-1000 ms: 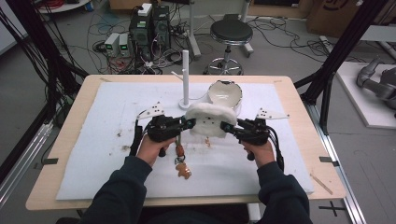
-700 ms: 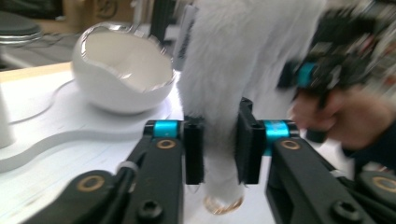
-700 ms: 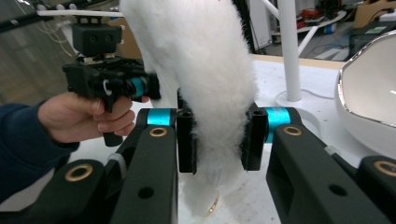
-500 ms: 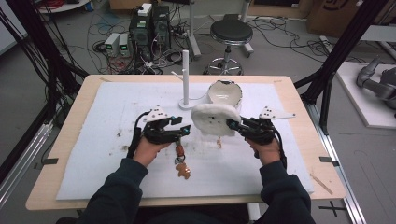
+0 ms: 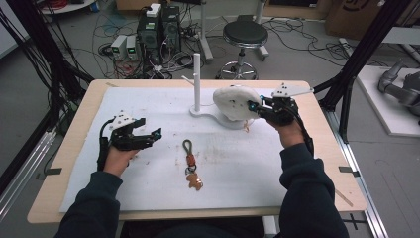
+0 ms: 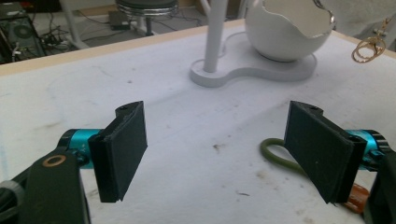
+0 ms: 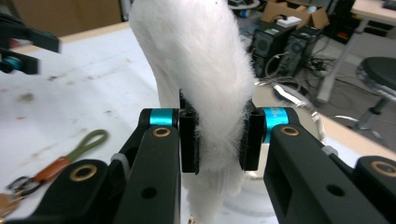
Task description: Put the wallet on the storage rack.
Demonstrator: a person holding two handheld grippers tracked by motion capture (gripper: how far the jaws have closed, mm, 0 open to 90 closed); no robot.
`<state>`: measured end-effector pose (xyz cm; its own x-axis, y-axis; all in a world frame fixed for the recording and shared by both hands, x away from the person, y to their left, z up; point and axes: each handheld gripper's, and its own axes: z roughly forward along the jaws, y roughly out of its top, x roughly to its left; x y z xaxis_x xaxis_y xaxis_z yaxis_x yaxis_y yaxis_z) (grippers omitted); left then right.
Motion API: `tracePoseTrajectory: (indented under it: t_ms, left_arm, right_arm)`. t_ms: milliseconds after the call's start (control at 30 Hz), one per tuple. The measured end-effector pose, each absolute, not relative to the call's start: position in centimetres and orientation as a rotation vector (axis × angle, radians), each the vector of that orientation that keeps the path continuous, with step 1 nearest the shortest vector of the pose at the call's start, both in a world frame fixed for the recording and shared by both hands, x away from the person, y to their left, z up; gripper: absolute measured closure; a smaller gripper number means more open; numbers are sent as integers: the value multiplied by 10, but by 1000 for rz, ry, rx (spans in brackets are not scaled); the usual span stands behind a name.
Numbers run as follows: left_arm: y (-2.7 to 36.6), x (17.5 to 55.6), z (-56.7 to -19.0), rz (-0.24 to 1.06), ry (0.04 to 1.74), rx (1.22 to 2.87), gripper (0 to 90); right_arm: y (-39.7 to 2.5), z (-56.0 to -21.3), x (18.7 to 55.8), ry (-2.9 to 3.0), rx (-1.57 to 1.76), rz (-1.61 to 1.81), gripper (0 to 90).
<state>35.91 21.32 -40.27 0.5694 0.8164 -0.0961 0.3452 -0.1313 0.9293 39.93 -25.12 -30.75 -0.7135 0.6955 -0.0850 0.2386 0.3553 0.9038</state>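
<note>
From above, the white furry pouch [image 5: 234, 102] covers most of the egg-shaped bowl behind it, and the right claw [image 5: 255, 107] has its tips buried in the fur. In the left gripper view, the keychain [image 6: 280, 154] runs behind the near jaw, and the gold clasp [image 6: 369, 46] hangs from something cut off by the edge.

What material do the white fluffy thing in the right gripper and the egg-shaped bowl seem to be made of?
Fluffy thing: apparently soft plush or faux fur; its matte fuzzy pile squashes between the right gripper.
Bowl: probably glazed ceramic or glossy plastic; smooth, shiny, with a jagged rim.
</note>
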Motion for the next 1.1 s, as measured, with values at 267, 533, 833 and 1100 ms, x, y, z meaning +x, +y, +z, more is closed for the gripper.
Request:
tracePoseTrajectory:
  t_ms: [267,533,833,1100]
  left_arm:
    - [230,361,-409,518,1045,1668,213]
    - [228,361,-410,500,1039,1669,214]
    - [229,361,-412,489,1055,1662,214]
    - [229,361,-413,471,1064,1658,213]
  right_arm:
    - [-248,-282,425,2158,778,1243,750]
    - [-237,-265,453,2160,750,1180,749]
    - [-240,-277,467,2214,674,934,748]
    - [-237,-291,468,2234,578,718,746]
